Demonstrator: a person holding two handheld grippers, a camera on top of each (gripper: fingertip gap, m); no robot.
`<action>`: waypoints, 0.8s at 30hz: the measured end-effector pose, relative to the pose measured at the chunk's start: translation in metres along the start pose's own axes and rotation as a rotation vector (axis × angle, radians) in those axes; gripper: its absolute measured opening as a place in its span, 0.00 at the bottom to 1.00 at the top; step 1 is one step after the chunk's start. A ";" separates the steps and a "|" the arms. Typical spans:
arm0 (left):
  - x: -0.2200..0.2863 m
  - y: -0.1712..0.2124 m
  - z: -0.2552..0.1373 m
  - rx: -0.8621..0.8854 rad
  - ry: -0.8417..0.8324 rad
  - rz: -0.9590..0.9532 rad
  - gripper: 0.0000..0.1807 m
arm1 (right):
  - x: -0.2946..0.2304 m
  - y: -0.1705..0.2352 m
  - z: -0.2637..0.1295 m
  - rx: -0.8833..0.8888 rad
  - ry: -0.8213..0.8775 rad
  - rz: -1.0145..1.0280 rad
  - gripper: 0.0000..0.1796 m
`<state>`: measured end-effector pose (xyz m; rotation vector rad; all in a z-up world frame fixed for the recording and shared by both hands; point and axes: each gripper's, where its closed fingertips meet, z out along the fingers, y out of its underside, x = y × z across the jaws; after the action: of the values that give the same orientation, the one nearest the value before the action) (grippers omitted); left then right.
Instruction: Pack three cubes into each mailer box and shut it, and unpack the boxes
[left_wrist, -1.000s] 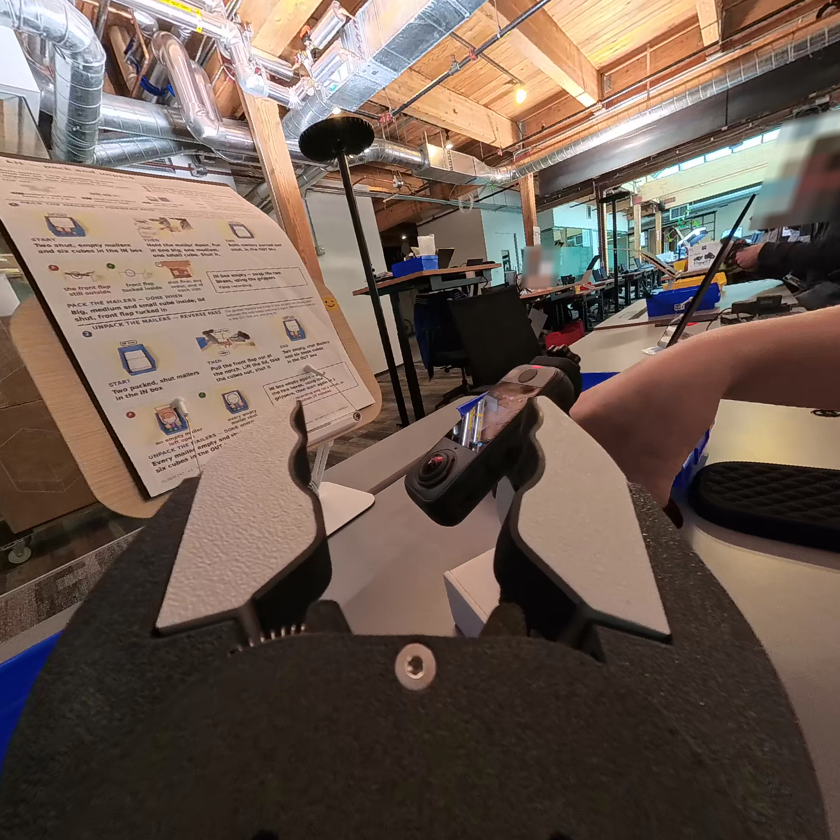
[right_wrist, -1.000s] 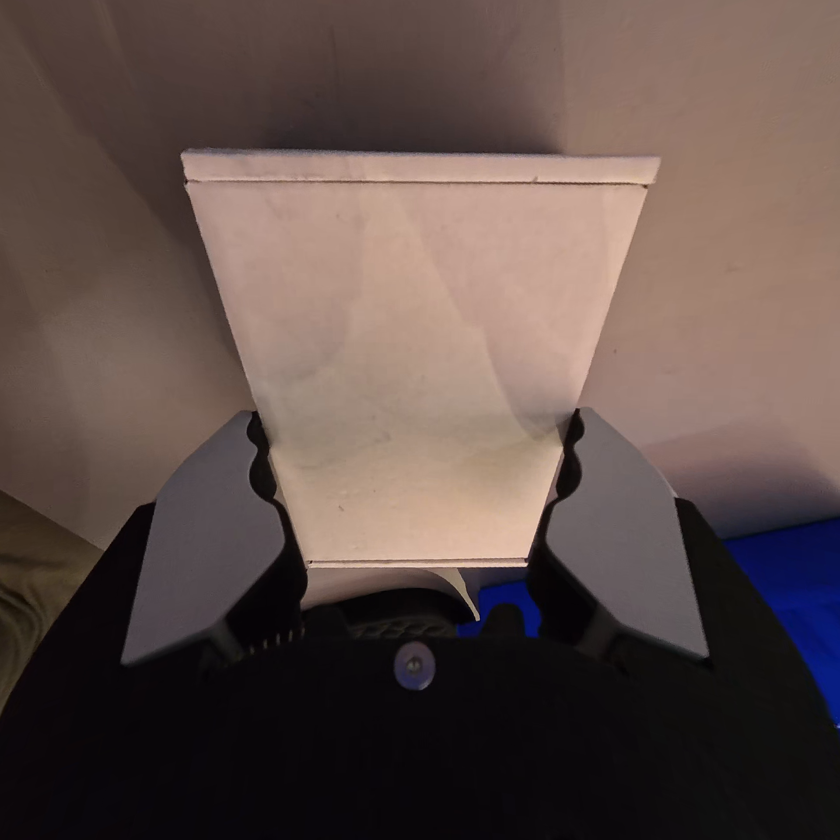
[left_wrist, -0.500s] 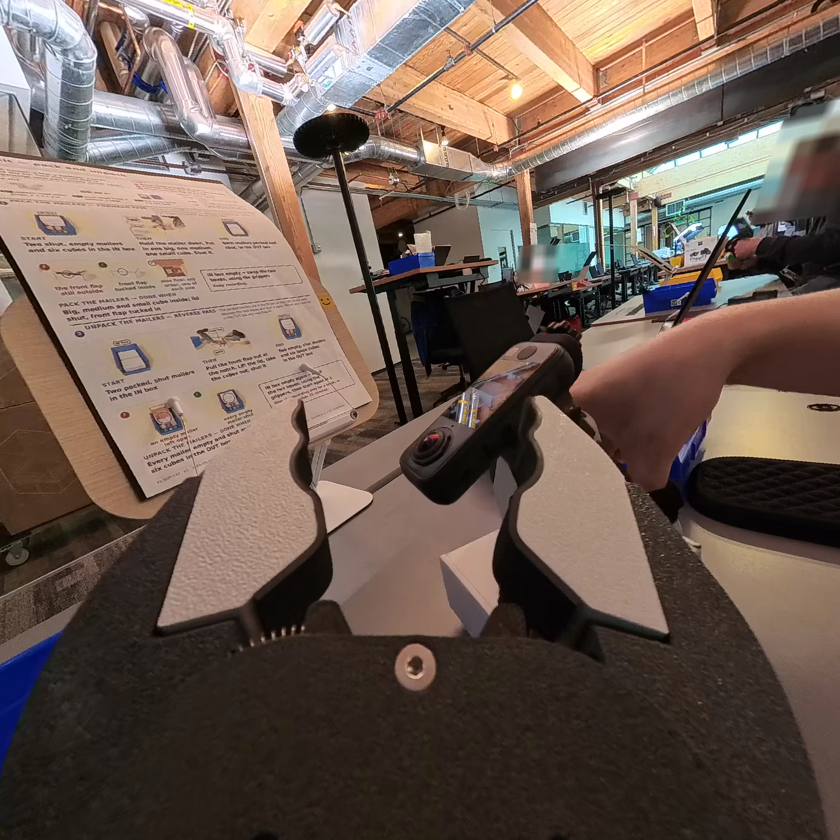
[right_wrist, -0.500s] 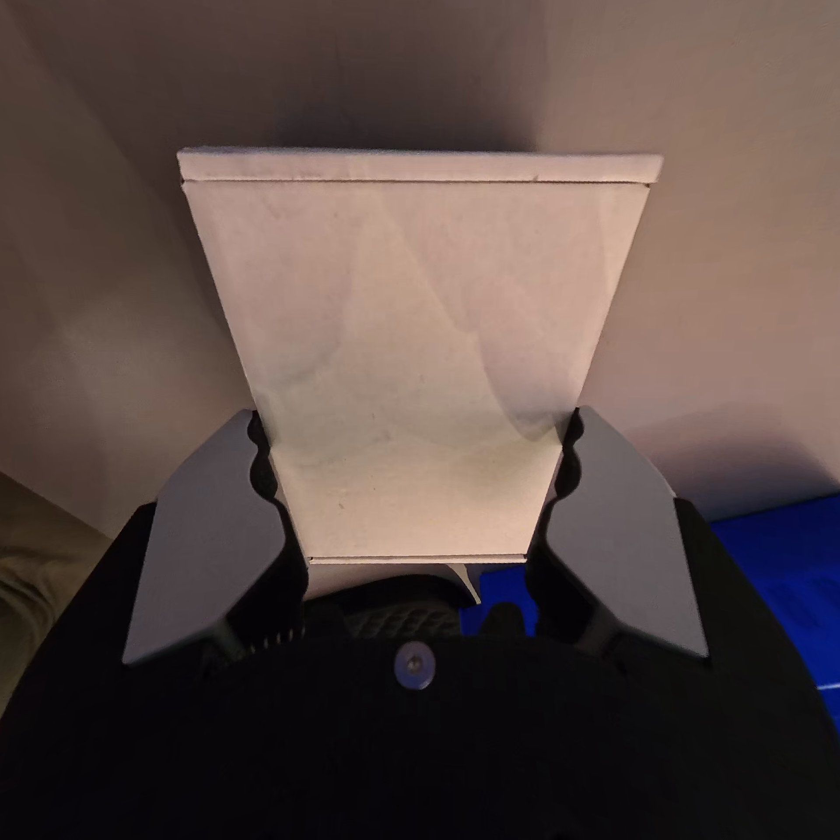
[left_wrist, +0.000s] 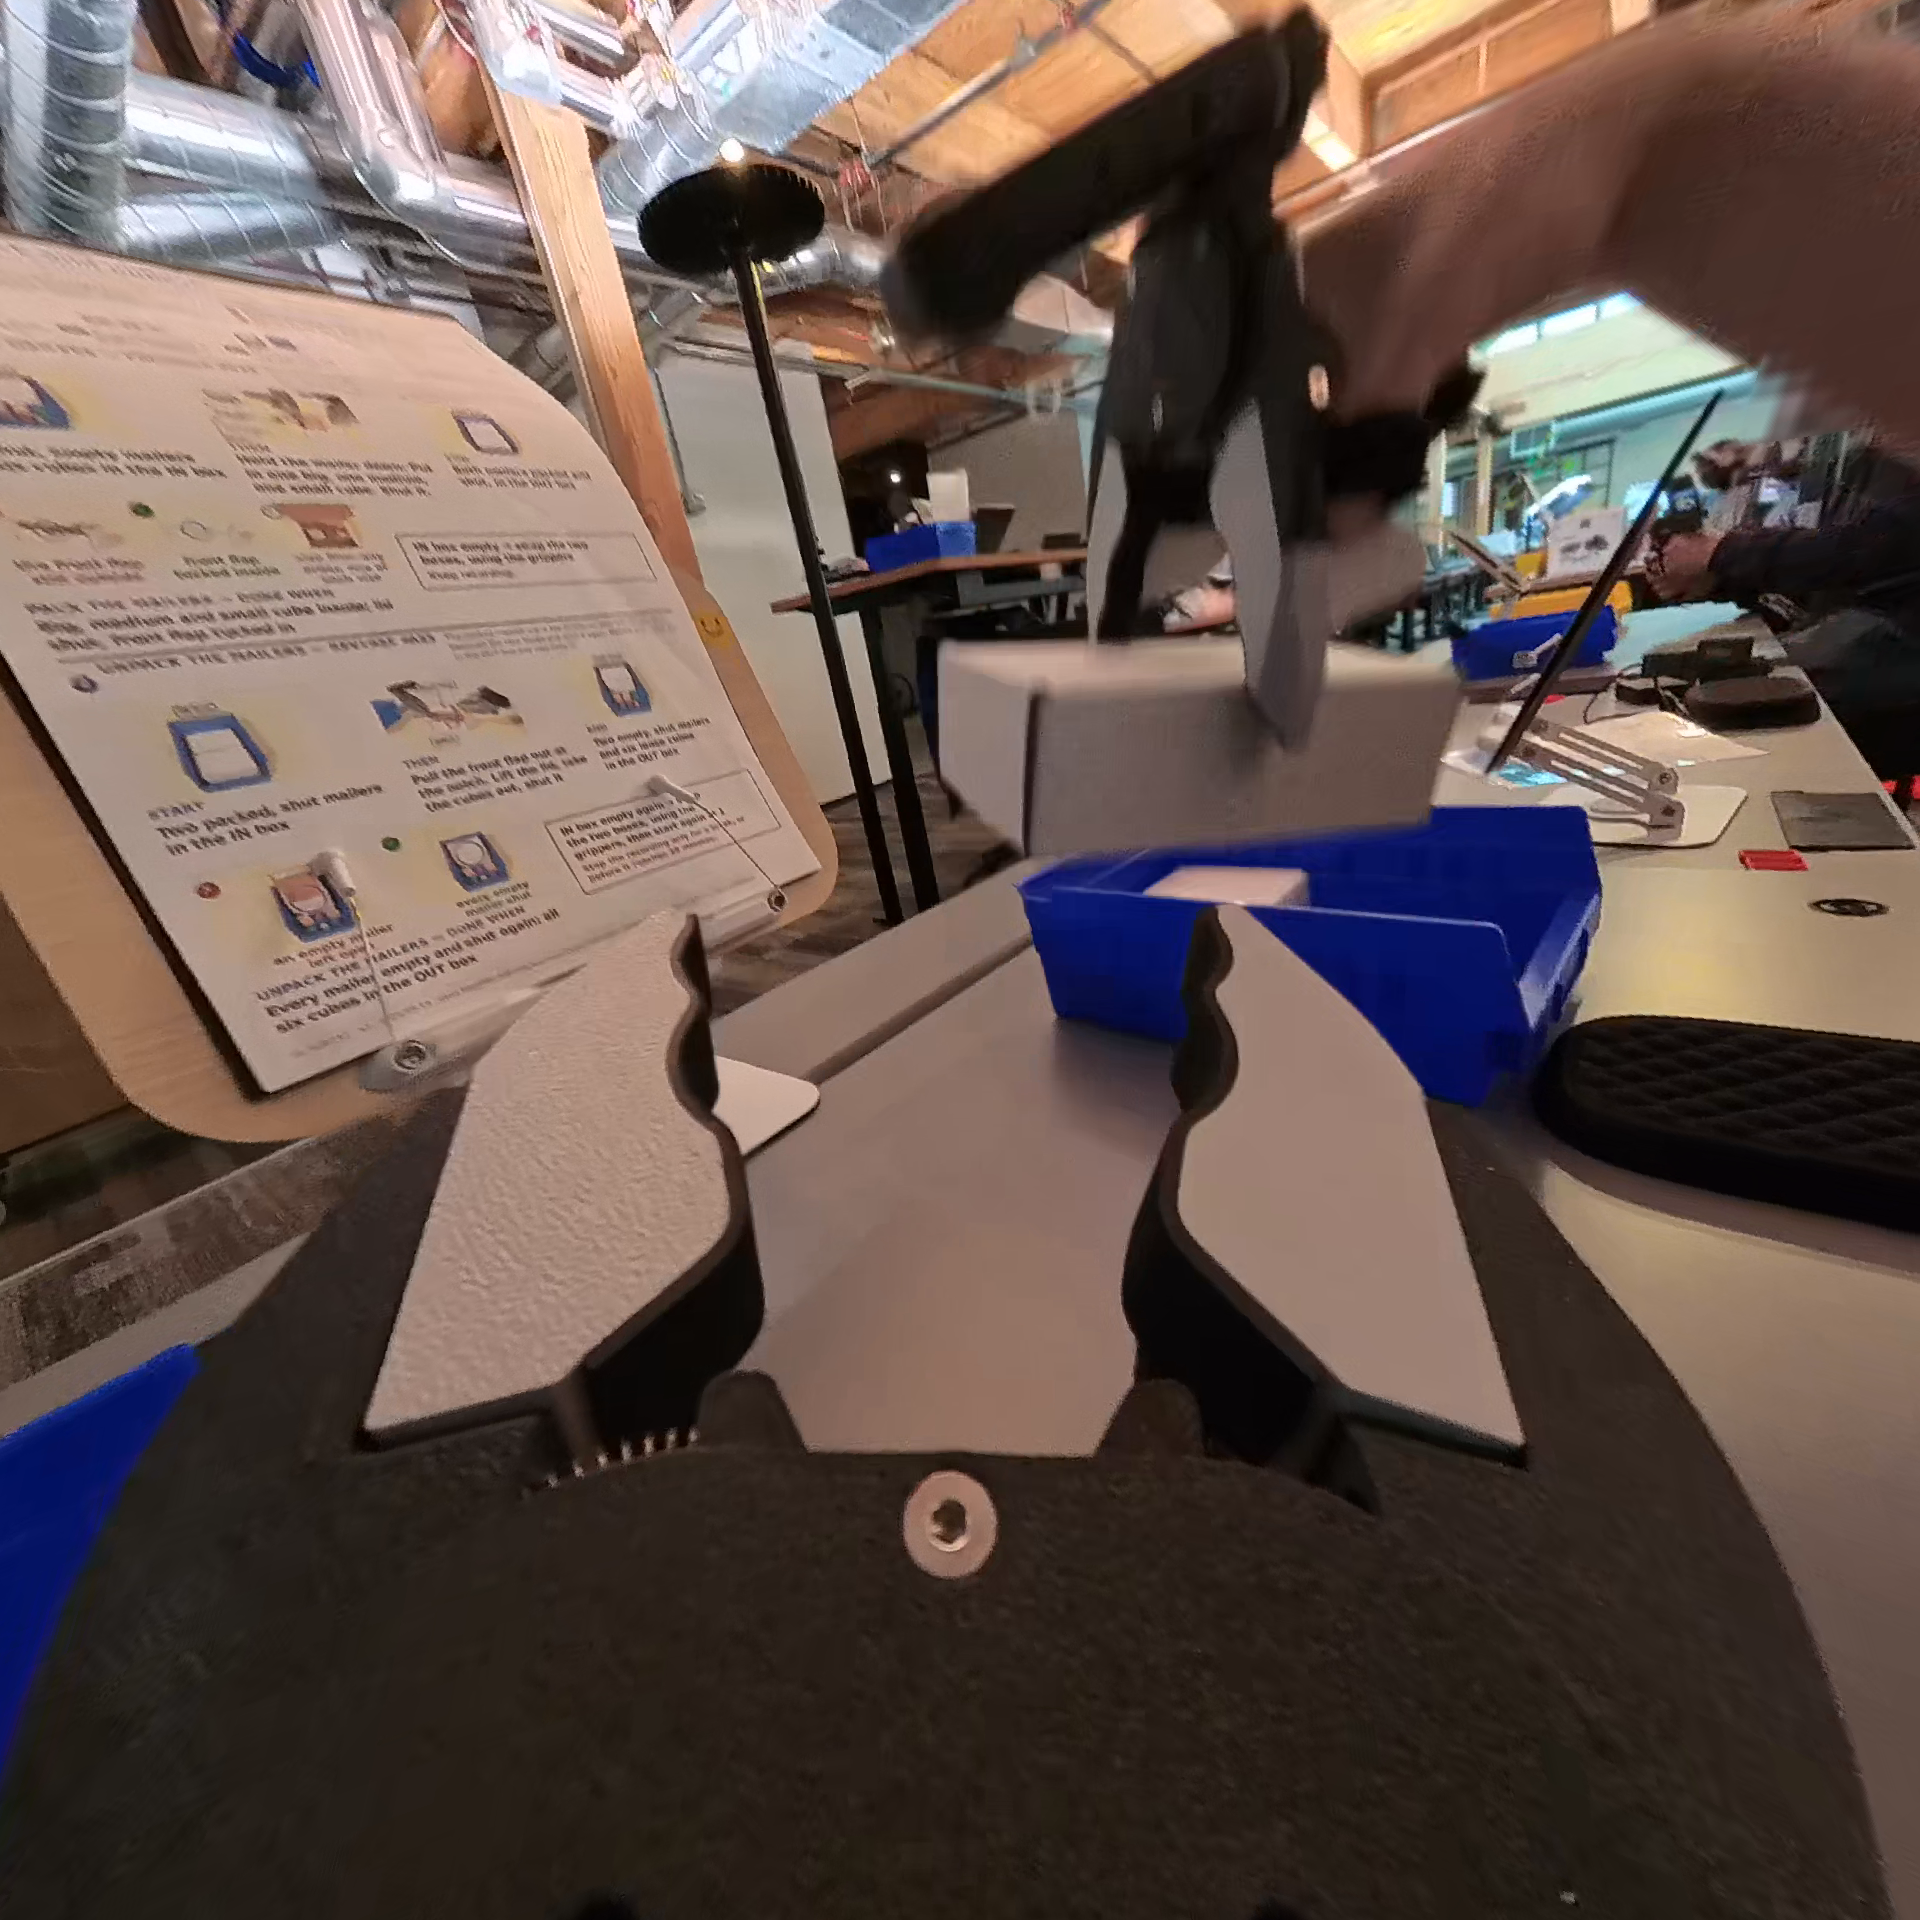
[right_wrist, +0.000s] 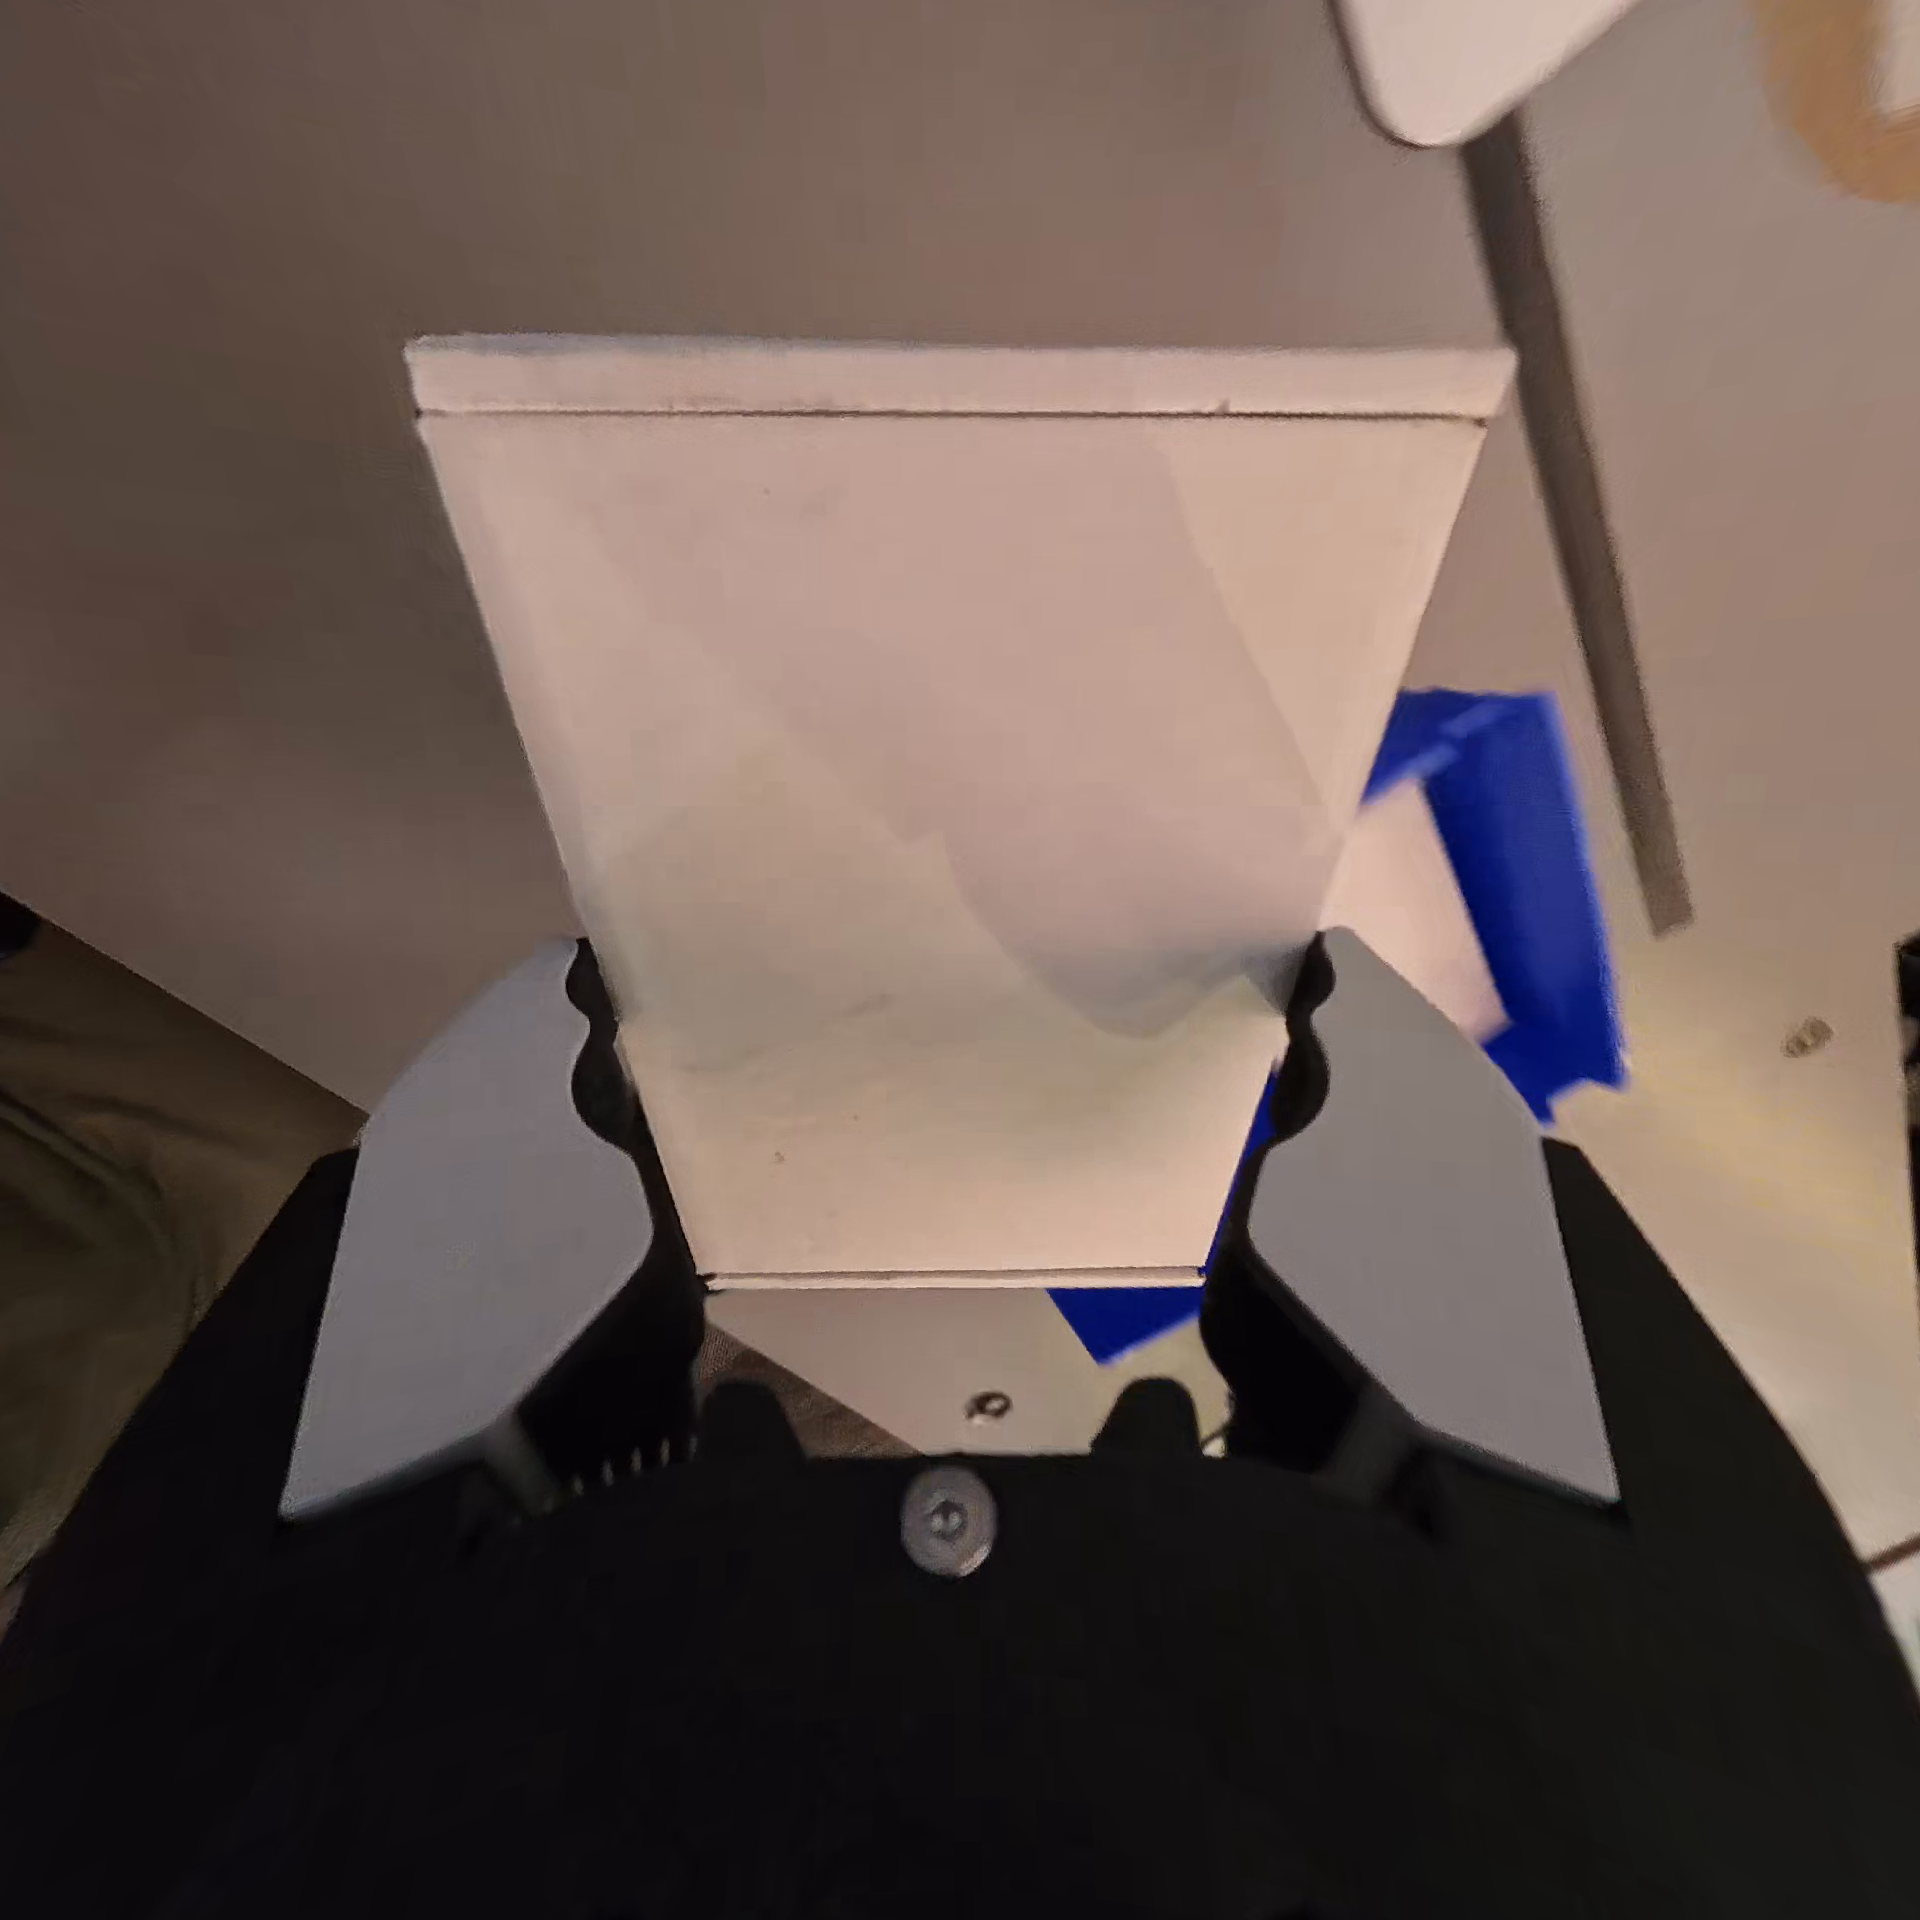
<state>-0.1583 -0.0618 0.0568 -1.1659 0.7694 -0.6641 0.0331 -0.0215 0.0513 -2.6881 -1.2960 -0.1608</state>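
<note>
A: Right claw (right_wrist: 945, 1029) status?
B: Clamped on the white mailer box (right_wrist: 935, 727), held in the air above the blue bin (left_wrist: 1455, 935).
A: Left claw (left_wrist: 951, 997)?
B: Spread wide, empty, low over the grey bench (left_wrist: 935, 1226), near the bin.

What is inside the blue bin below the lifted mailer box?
In the blue bin, one white flat-topped item, likely a second mailer, shows above the wall. The rest of the inside is hidden by the bin's front wall, so any cubes cannot be seen.
</note>
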 end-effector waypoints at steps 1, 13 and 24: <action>0.003 0.005 0.002 -0.017 0.013 -0.006 0.48 | 0.015 0.007 -0.013 0.005 0.013 0.019 0.68; 0.017 0.055 0.020 -0.170 0.102 -0.097 0.46 | 0.123 0.125 -0.005 -0.129 0.078 0.161 0.69; 0.026 0.070 0.026 -0.215 0.140 -0.105 0.45 | 0.157 0.155 0.060 -0.111 -0.010 0.157 0.68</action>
<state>-0.1174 -0.0498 -0.0102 -1.3739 0.9196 -0.7703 0.2535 0.0146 0.0038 -2.8732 -1.1030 -0.2055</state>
